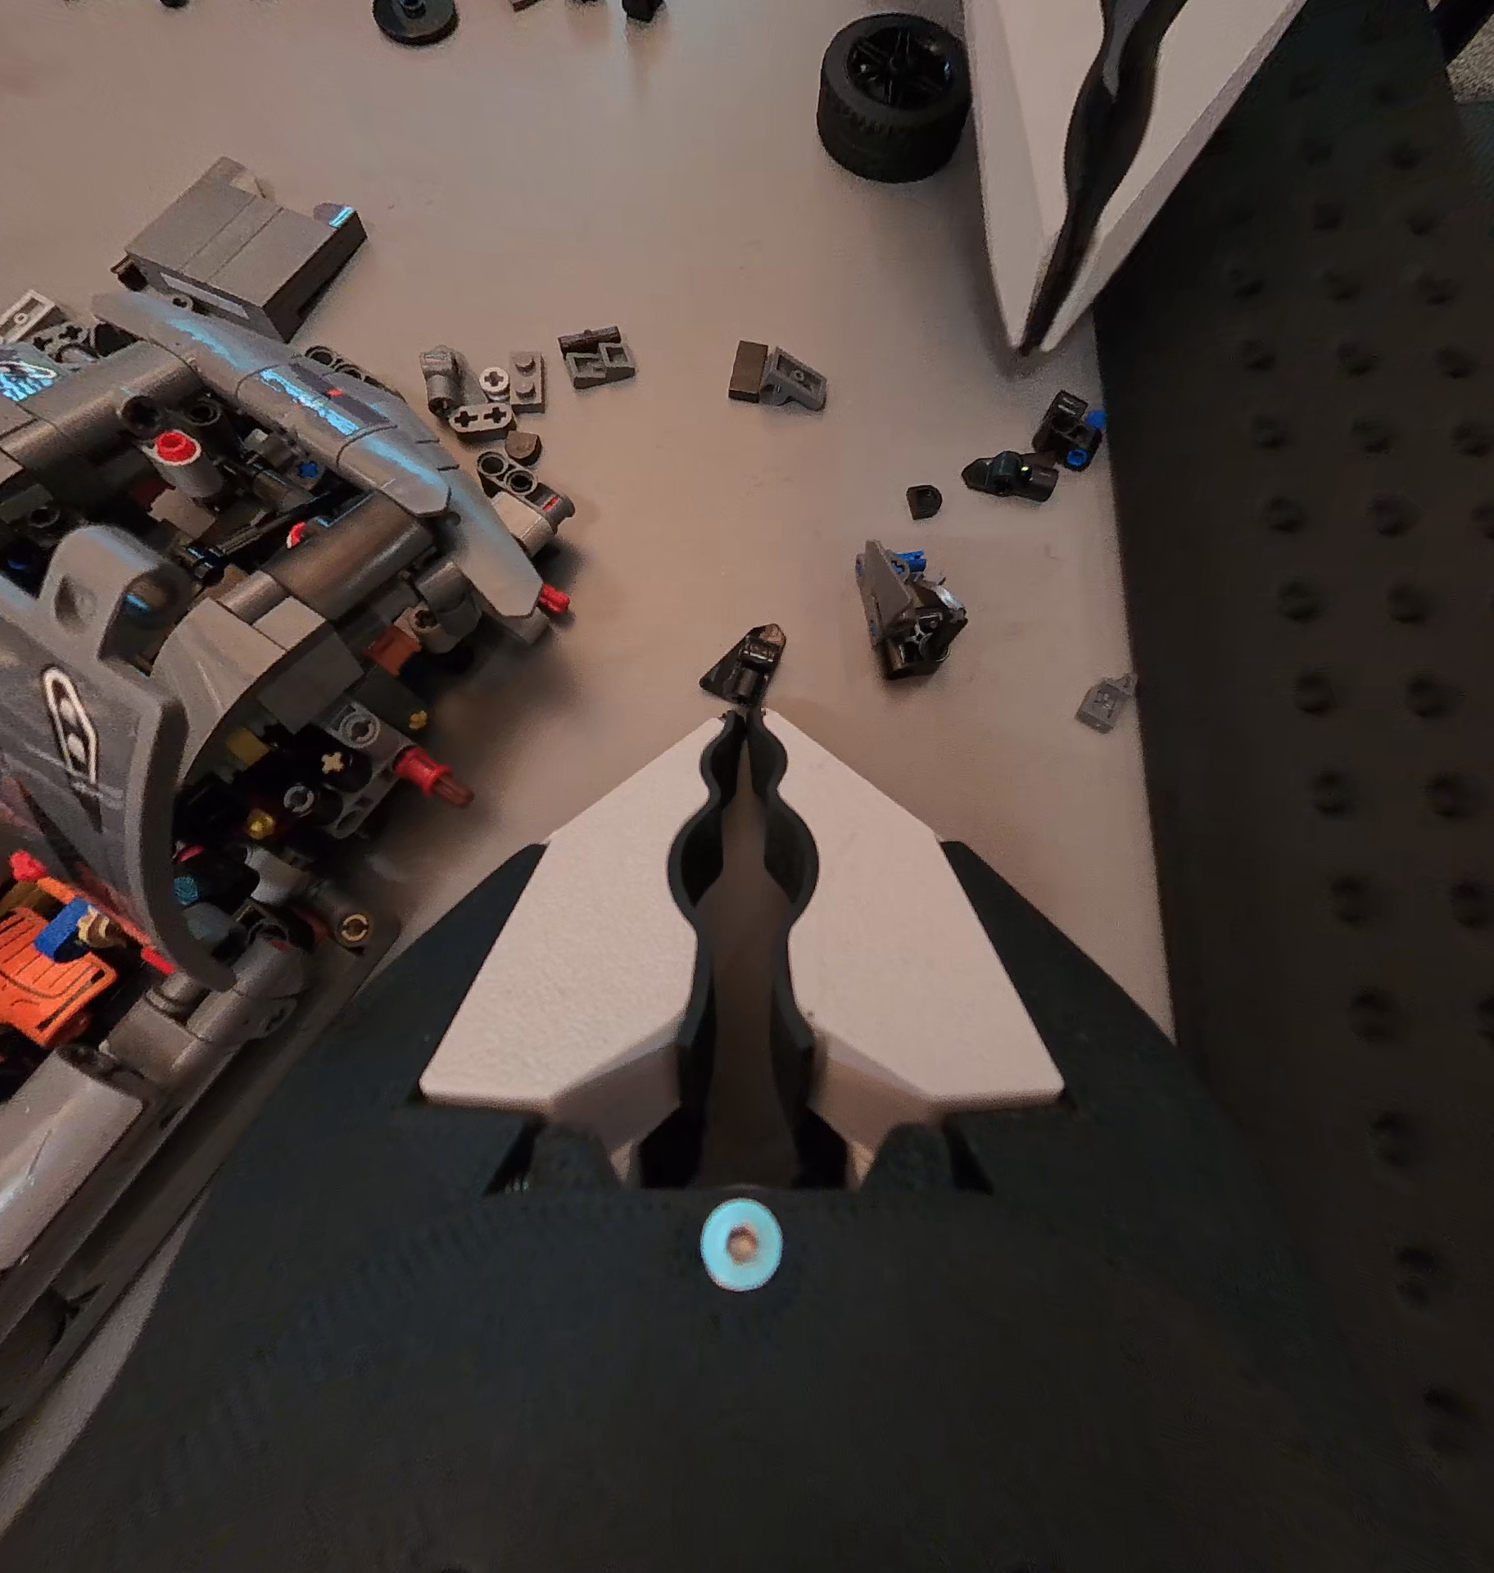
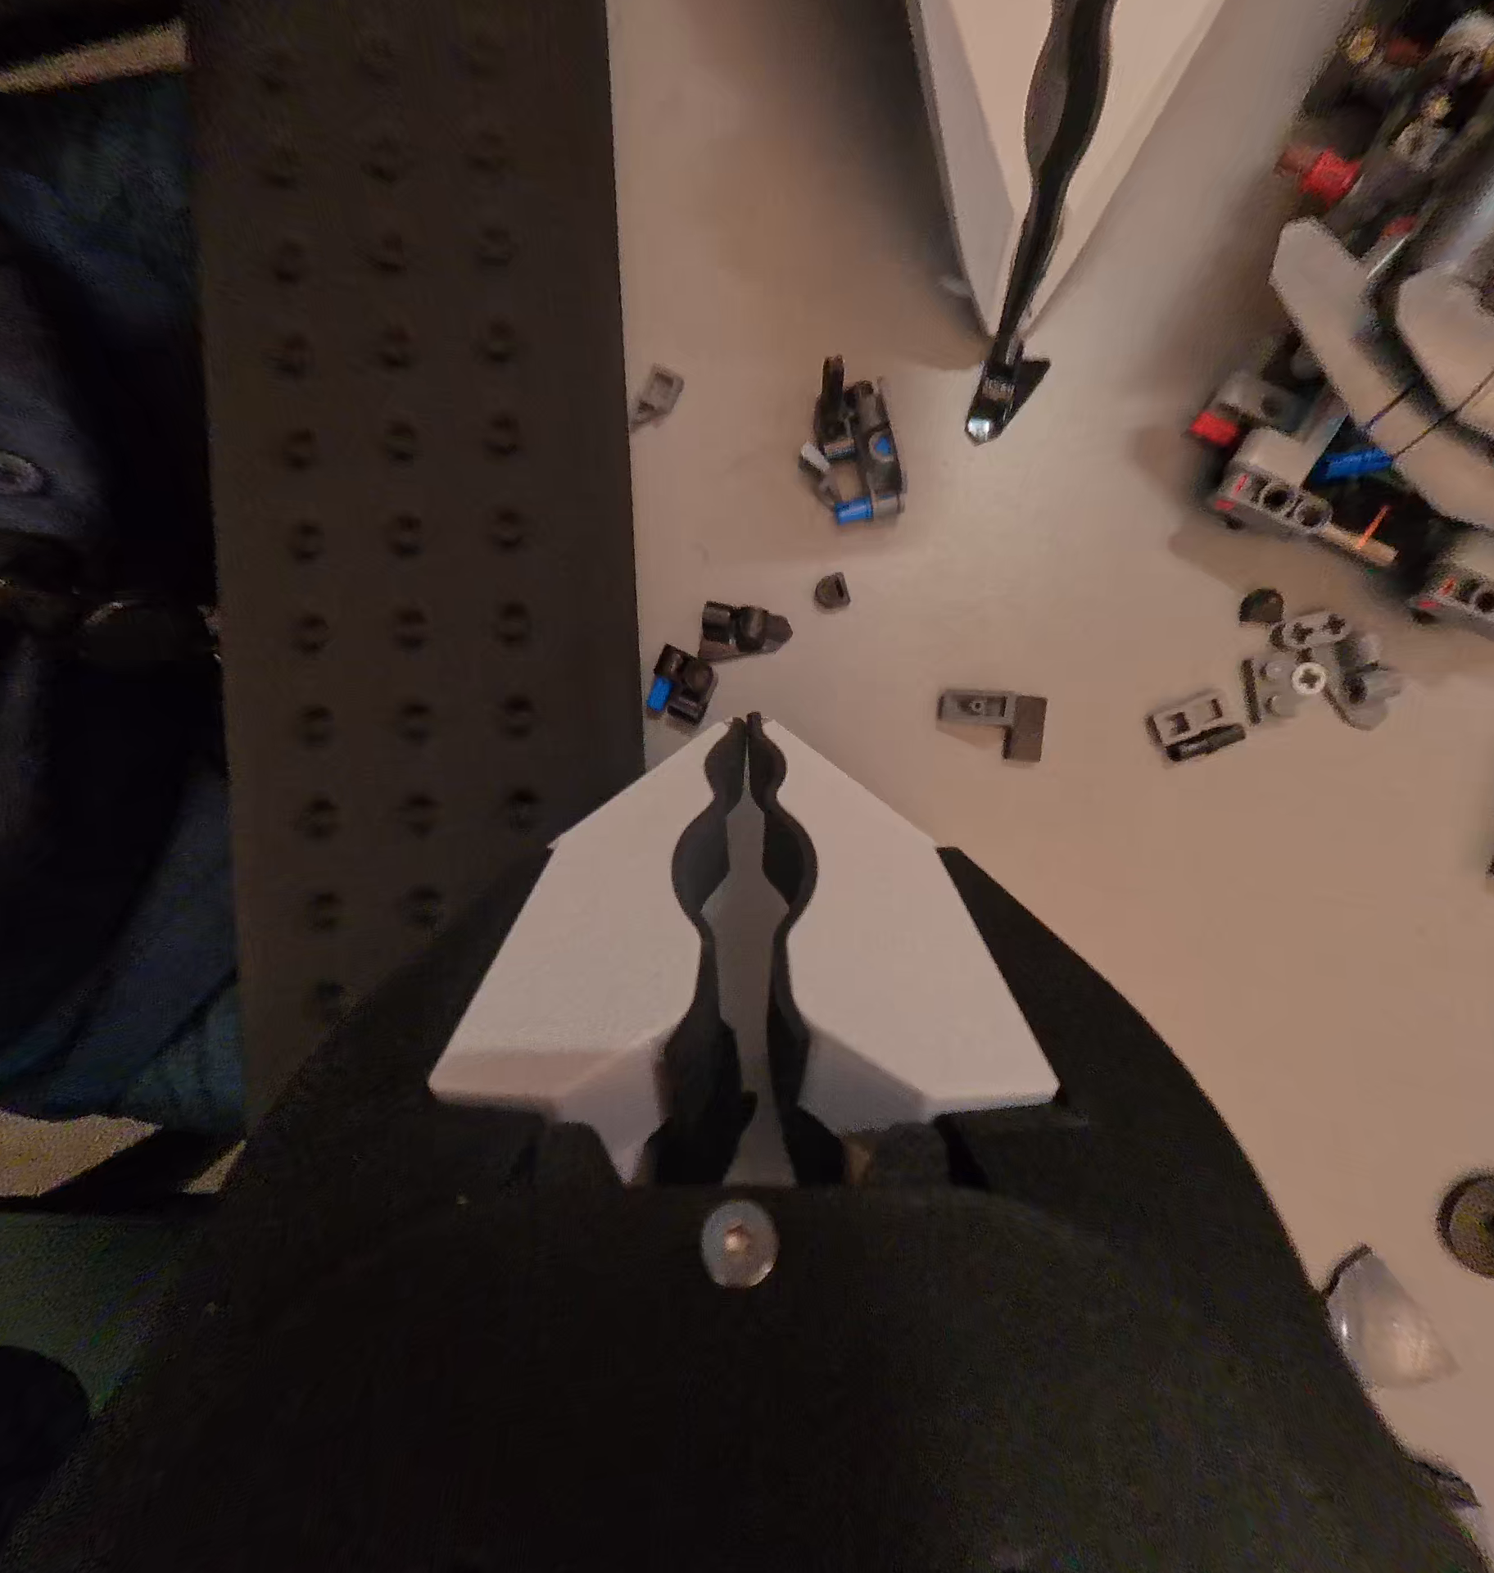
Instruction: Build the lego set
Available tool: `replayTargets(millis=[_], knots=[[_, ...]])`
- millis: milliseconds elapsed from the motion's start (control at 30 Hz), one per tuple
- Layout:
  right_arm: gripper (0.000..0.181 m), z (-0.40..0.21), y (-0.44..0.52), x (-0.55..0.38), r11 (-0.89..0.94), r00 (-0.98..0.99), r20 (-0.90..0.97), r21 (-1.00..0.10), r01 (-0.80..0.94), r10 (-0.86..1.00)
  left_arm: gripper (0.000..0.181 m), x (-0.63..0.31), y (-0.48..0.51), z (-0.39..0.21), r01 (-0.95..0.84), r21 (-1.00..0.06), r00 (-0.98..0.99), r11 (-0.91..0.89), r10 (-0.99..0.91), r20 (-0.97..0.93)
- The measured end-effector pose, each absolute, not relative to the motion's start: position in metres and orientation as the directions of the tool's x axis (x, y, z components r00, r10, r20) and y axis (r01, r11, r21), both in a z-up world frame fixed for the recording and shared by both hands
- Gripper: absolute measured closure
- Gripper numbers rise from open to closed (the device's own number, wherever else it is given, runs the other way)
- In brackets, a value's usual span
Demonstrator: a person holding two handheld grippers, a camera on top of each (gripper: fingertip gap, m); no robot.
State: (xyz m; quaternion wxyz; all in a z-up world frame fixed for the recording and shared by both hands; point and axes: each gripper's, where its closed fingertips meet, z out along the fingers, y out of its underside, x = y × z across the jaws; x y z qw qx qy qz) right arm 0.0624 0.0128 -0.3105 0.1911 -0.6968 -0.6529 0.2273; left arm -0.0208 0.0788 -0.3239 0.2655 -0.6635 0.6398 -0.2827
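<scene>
My left gripper (image 1: 744, 715) is shut on a small black wedge-shaped lego piece (image 1: 745, 662) and holds it by one end just above the table. The right wrist view shows the same piece (image 2: 995, 400) sticking out of the left gripper's tips (image 2: 1006, 362). My right gripper (image 2: 745, 723) is shut, its pads together, near two small black pieces with blue pins (image 2: 684, 677). It also shows at the top right of the left wrist view (image 1: 1024, 340). The part-built grey lego car (image 1: 173, 596) lies at the left, and at the right in the right wrist view (image 2: 1407, 340).
A black studded board (image 1: 1322, 681) stands along the right, seen at the left in the right wrist view (image 2: 403, 426). A black wheel (image 1: 892, 94) lies at the back. Several loose grey and black pieces (image 1: 488, 391) and a small black-grey assembly (image 1: 909, 609) are scattered on the table. Tip to tip, the grippers are about 11 cm apart. My right gripper is the nearer one to the black wheel (image 1: 892, 94): about 8 cm, against 15 cm.
</scene>
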Motion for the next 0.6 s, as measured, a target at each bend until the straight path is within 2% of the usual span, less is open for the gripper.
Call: replayTargets(millis=[133, 300, 433, 600], knots=[[0.168, -0.307, 0.013, 0.055, -0.101, 0.068, -0.080, -0.569, 0.816, 0.994, 0.181, -0.021, 0.079, -0.324, -0.698, -0.715, 0.022, -0.045, -0.999, 0.041], [0.166, -0.317, 0.007, 0.054, -0.136, 0.087, -0.116, -0.528, 0.838, 0.989, 0.181, -0.021, 0.079, -0.324, -0.698, -0.715, 0.021, -0.044, -0.999, 0.041], [0.181, -0.319, 0.008, 0.052, -0.133, 0.083, -0.118, -0.529, 0.838, 0.990, 0.181, -0.021, 0.079, -0.324, -0.698, -0.715, 0.021, -0.044, -0.999, 0.040], [0.179, -0.319, 0.025, 0.066, -0.144, 0.131, -0.061, -0.498, 0.855, 0.990, 0.181, -0.021, 0.079, -0.324, -0.698, -0.715, 0.021, -0.044, -0.999, 0.040]])
